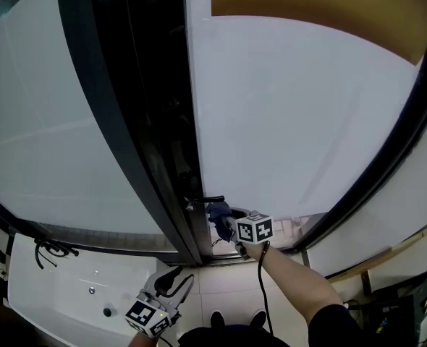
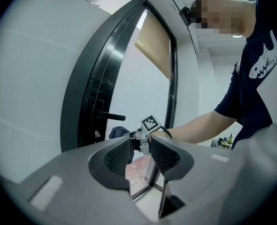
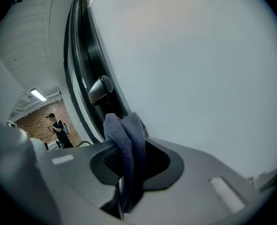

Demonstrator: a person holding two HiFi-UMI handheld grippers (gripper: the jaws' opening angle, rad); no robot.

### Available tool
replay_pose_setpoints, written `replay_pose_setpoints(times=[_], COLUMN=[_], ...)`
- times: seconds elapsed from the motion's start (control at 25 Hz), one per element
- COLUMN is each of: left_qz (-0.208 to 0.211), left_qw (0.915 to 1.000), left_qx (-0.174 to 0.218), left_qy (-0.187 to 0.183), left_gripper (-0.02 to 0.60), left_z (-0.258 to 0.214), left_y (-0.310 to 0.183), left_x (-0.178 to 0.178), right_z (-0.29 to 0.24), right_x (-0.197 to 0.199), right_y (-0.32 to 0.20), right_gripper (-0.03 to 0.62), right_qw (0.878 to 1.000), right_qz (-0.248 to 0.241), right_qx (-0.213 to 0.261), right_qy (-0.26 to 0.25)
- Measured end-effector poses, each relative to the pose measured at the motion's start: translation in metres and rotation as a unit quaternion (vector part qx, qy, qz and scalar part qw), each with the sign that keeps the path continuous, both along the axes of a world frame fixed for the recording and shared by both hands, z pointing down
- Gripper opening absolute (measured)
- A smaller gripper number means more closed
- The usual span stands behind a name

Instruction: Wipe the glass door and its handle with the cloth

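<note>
Cloth (image 3: 125, 142) is dark blue (handle (image 2: 111, 116) black).

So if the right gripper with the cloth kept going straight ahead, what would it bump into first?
Probably the door handle. The right gripper holds the cloth pointing along the glass door, and the handle sits just ahead, though depth is hard to judge.

Grey right gripper (image 1: 225, 221) (black cable (image 1: 261, 284))

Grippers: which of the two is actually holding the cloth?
The right gripper: its jaws are shut on the dark blue cloth, close to the door handle. The left gripper has its jaws apart, with nothing between them.
</note>
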State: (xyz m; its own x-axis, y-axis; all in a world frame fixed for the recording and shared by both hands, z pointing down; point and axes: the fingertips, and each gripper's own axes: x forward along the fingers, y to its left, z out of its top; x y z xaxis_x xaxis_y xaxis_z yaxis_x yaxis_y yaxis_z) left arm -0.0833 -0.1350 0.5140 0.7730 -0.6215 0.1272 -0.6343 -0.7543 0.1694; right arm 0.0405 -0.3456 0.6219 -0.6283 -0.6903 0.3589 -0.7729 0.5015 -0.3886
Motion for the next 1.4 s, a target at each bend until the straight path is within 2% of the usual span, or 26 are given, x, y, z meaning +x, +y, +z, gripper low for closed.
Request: replay_pose_setpoints(times=[0.24, 0.44, 0.68, 0.8, 1.12, 1.4], left_qz=[0.02, 0.036, 0.061, 0.074, 0.092, 0.094], left_qw=[0.9997, 0.9991, 0.9977, 0.9967, 0.9946, 0.9946], left_qx=[0.01, 0.019, 0.027, 0.029, 0.045, 0.038], left_qy=[0.006, 0.012, 0.012, 0.013, 0.015, 0.022], left_gripper=[0.135, 0.135, 0.135, 0.135, 0.135, 0.135], left_z=[-0.008, -0.012, -0.012, -0.012, -0.026, -0.031], left_y=[0.005, 0.005, 0.001, 0.001, 0.013, 0.03], left_x=[0.011, 0.012, 0.021, 0.031, 0.069, 0.109], right_z=[-0.016, -0.065, -0.13, -0.153, -0.159, -0.151], right_x=[0.035, 0.067, 0.116, 0.142, 0.204, 0.226], right_y=[0.034, 0.082, 0.148, 0.184, 0.262, 0.298], right_gripper=[0.061, 0.06, 0.06, 0.061, 0.06, 0.06], right_qw=[0.999, 0.994, 0.983, 0.975, 0.965, 0.964], right_qz=[0.006, 0.019, 0.074, 0.106, 0.163, 0.179], right_qx=[0.031, 0.101, 0.168, 0.194, 0.203, 0.196], right_qy=[0.024, 0.033, 0.009, 0.013, 0.019, -0.011])
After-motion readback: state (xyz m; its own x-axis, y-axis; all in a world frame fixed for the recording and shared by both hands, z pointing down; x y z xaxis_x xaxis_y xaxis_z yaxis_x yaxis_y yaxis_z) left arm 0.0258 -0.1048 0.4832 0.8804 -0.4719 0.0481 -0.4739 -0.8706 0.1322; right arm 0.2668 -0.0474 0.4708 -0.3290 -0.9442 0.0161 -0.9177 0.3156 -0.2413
